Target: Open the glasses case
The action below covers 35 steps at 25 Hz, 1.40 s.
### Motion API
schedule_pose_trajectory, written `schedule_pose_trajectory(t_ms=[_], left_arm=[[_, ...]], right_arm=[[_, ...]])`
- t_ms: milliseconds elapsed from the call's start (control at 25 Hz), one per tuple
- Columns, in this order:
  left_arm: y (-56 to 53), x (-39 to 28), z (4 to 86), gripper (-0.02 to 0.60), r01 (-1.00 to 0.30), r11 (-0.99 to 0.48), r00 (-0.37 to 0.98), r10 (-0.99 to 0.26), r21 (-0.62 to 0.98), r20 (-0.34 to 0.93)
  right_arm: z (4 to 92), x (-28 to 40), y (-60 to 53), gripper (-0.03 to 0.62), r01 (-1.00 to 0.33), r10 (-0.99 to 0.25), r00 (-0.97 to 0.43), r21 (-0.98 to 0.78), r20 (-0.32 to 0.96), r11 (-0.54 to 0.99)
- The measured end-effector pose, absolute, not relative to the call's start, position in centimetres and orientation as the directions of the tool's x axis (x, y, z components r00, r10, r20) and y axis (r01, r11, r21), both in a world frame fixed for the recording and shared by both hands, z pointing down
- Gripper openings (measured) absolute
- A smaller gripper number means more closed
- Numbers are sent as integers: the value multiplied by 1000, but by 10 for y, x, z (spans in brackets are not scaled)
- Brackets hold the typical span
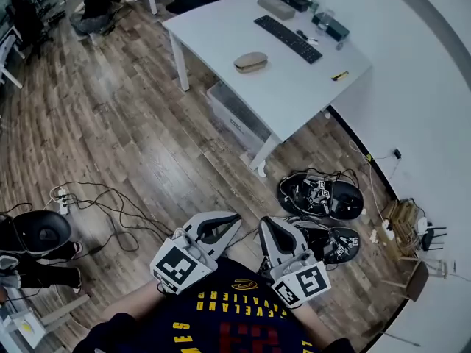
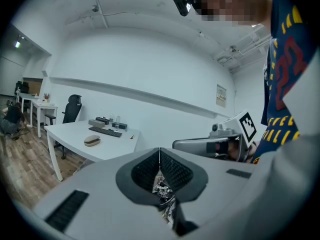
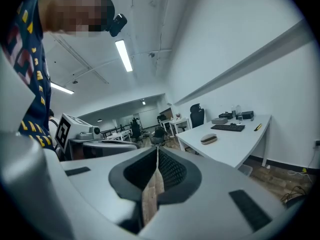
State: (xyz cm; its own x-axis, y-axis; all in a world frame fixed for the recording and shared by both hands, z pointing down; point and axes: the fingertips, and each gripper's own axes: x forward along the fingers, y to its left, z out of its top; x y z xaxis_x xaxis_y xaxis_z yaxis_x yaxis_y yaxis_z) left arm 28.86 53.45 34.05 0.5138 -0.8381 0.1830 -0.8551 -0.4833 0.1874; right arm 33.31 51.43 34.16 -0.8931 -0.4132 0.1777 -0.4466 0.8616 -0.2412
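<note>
Left gripper (image 1: 234, 219): jaws pressed together with nothing between them; sits at 7 o'clock in the head view and points toward 2 o'clock.
Right gripper (image 1: 265, 223): jaws pressed together with nothing between them; sits at 5 o'clock and points toward 11 o'clock.
Tips: near each other, not touching.

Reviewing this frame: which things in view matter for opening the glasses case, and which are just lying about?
Job in hand: glasses case on the white table; left gripper and right gripper, both shut and empty.

Lying about: keyboard, small yellow item, plastic bin under the table, floor cables.
</note>
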Motion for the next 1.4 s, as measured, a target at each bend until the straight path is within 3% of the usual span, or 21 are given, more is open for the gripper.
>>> schedule_pose_trajectory(t_ms=[480,760,1400], left_arm=[[487,222,355,12,-827,-488,538,-831,279,141],[471,201,371,14,-843,-435,501,-849,316,167],[365,152,350,12,-945,-265,301,-933,191,199]], right_arm=[[350,274,467,21,-498,-431,-854,-216,293,840],[362,252,452,21,-459,-374,-867,-235,329,857],[345,195,324,22,-265,-212,-955,-271,209,925]])
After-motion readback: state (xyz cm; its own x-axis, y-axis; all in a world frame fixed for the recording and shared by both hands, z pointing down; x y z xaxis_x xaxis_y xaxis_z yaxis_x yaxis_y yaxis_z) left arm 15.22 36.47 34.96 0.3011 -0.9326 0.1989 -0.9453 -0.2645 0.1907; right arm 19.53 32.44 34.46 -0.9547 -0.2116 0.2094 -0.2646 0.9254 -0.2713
